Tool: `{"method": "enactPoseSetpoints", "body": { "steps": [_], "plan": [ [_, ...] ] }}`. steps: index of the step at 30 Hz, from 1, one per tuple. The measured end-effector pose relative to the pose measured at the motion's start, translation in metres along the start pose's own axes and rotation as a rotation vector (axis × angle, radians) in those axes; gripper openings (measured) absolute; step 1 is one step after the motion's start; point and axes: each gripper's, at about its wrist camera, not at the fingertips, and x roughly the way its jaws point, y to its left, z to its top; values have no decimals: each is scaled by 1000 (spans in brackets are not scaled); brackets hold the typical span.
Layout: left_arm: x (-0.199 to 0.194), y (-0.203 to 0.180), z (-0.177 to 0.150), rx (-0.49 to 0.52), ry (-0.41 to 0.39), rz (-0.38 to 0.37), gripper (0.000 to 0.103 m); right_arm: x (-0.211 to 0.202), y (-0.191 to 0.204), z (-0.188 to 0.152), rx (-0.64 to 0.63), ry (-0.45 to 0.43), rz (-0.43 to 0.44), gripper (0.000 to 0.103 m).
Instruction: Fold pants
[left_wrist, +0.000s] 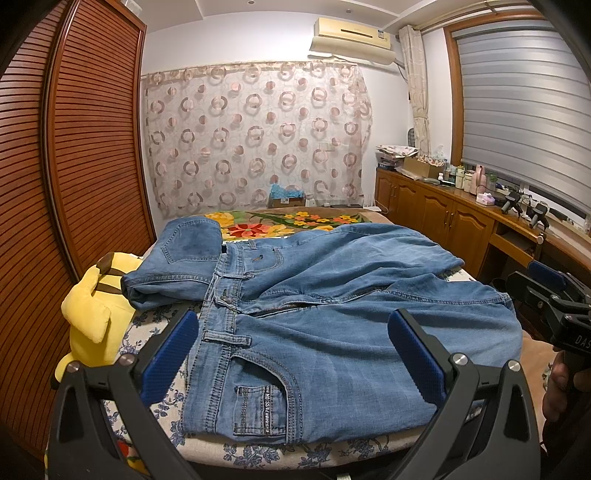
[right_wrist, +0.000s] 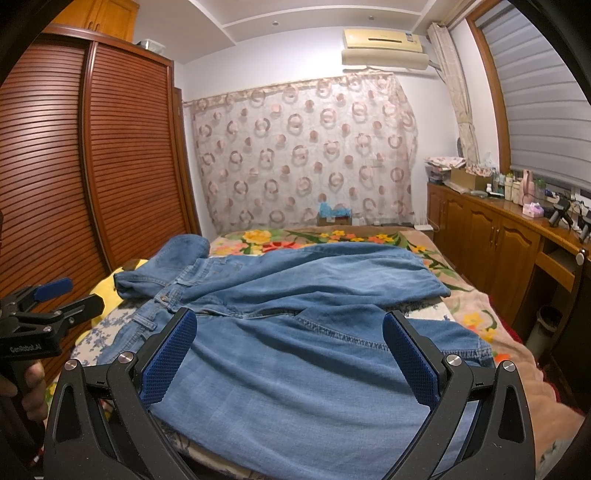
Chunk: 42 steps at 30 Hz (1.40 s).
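Across the near end of the bed (left_wrist: 258, 452) the jeans (left_wrist: 332, 332) lie spread, waistband left and legs running right, one leg angled far. Both my left gripper (left_wrist: 291, 354) and right gripper (right_wrist: 290, 356) hover above the denim with jaws apart, holding nothing. To fold cleanly, I judge I should pinch the near edge at waistband and leg and carry both evenly onto the far leg.

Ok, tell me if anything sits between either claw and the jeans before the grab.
Nothing visible does. The left claw and right claw are both open right over the spread jeans, with only denim between their fingers. The yellow plush toy lies off to the left, beside the waistband.
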Motion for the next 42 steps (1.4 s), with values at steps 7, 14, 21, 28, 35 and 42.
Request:
{"method": "enactPoseSetpoints", "body": {
  "steps": [7,14,21,28,35,42],
  "plan": [
    [0,0,0,0,-1,0,103,0,0,0,0,-1,0,103],
    [-1,0,1,-1,-2,-1,103,1,0,0,0,-2,3,103],
    [0,0,2,-9,20,-16,103,1,0,-1,-2,1,3,103],
    [18,12,-10,-26,84,6,103,6,-13,-3,18,59,17,103],
    [34,30,-27,-45,124,30,103,19,-22,-16,21,101,-5,103],
    [49,49,-42,-68,174,44,103,33,-31,-32,17,139,-15,103]
  ]
}}
